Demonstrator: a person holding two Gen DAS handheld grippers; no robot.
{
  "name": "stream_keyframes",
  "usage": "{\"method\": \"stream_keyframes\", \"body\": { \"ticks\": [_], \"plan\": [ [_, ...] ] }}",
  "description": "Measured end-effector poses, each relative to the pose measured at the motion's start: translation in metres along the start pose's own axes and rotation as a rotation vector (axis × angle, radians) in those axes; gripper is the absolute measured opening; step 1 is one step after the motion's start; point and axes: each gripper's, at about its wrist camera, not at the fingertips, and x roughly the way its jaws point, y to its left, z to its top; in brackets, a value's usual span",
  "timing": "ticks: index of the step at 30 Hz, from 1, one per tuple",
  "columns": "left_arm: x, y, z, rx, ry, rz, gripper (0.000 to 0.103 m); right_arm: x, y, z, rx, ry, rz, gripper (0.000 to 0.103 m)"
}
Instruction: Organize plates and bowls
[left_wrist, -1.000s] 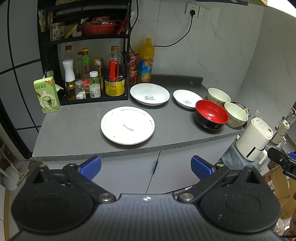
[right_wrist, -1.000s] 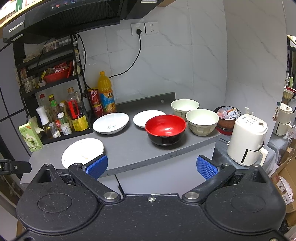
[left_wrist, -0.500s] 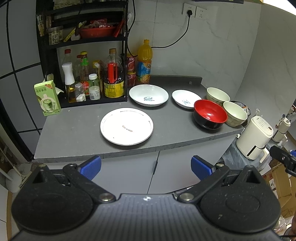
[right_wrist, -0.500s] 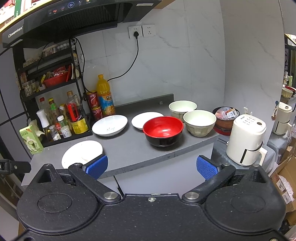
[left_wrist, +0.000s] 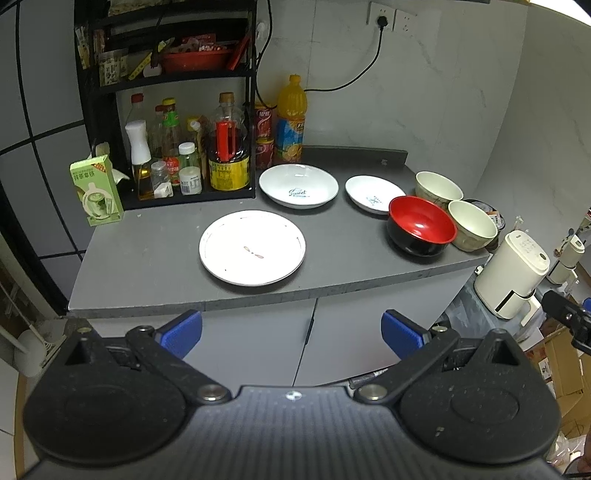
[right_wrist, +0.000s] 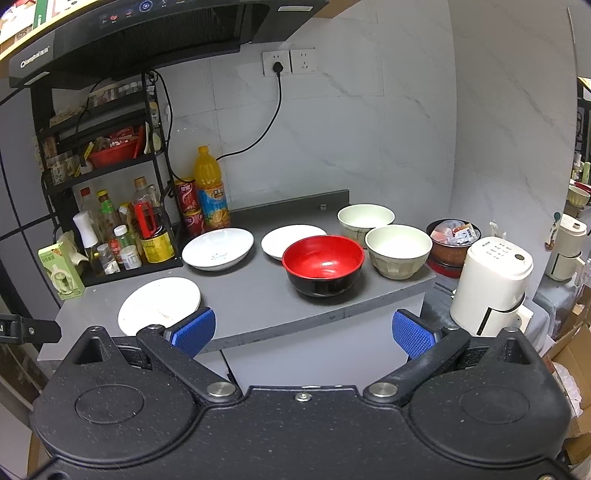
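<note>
On the grey counter (left_wrist: 155, 258) lie a large flat white plate (left_wrist: 252, 247), a deep white plate with blue lettering (left_wrist: 298, 185) and a small white plate (left_wrist: 373, 194). To their right stand a red-and-black bowl (left_wrist: 421, 230) and two cream bowls (left_wrist: 472, 225) (left_wrist: 437, 185). The same dishes show in the right wrist view: flat plate (right_wrist: 159, 304), deep plate (right_wrist: 218, 248), small plate (right_wrist: 290, 240), red bowl (right_wrist: 323, 264), cream bowls (right_wrist: 398, 251) (right_wrist: 365, 219). My left gripper (left_wrist: 291, 332) and right gripper (right_wrist: 303, 328) hang open in front of the counter edge, holding nothing.
A black rack (left_wrist: 166, 92) with bottles stands at the back left, beside a green carton (left_wrist: 96, 190), red cans and an orange juice bottle (left_wrist: 290, 120). A white appliance (right_wrist: 491, 286) and a dark pot of packets (right_wrist: 452, 242) sit lower to the right. A power cord hangs from the wall socket.
Both grippers have drawn back slightly from the counter, so the dishes look a little smaller and lower. Nothing on the counter has moved.
</note>
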Motion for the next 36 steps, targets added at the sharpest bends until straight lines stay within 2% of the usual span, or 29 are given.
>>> {"method": "stream_keyframes", "body": {
  "ticks": [13, 17, 23, 28, 36],
  "plan": [
    [0.036, -0.012, 0.016, 0.016, 0.044, 0.005, 0.102, 0.031, -0.018, 0.007, 0.059, 0.027, -0.021, 0.103],
    [0.052, -0.015, 0.026, 0.017, 0.041, -0.021, 0.102, 0.046, -0.022, 0.012, 0.075, 0.035, -0.040, 0.103],
    [0.088, -0.015, 0.048, -0.008, 0.072, -0.036, 0.102, 0.073, -0.023, 0.022, 0.090, 0.047, -0.057, 0.103],
    [0.117, -0.017, 0.070, 0.000, 0.086, -0.051, 0.102, 0.098, -0.023, 0.030, 0.142, 0.053, -0.043, 0.103],
    [0.168, -0.027, 0.105, 0.041, 0.106, -0.098, 0.102, 0.141, -0.020, 0.040, 0.189, 0.083, -0.085, 0.103]
  ]
}}
